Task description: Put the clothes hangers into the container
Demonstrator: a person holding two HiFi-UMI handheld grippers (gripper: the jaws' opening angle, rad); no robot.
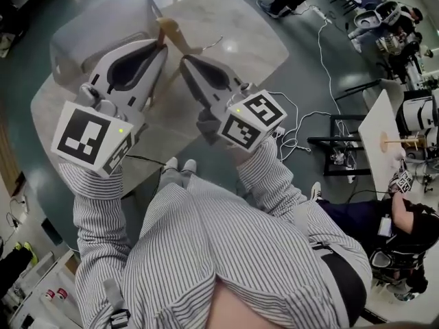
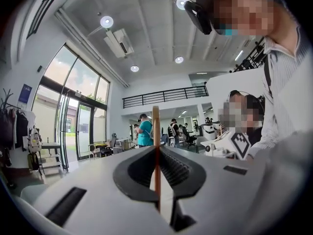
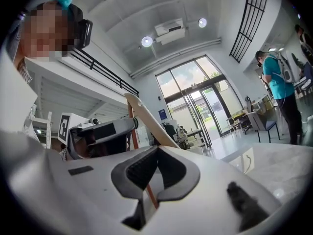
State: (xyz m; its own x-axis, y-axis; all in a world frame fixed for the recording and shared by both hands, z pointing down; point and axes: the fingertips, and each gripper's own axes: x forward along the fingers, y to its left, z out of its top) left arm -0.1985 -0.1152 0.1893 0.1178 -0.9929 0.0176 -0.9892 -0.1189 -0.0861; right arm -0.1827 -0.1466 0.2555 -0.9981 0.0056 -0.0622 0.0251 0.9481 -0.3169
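Hanger [image 1: 173,34] is clamped in your left fingers [image 2: 183,170] and right fingers [image 3: 178,177], long axis across them; the container [image 1: 82,26] lies at the far-left edge of the counter [image 1: 240,33], nearer the left ones.

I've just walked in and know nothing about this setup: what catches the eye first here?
Two grey hand-held grippers with black-and-white patterned cubes fill the middle of the head view: the left gripper and the right gripper both clamp one wooden hanger. Beyond them a clear container sits on the pale table.
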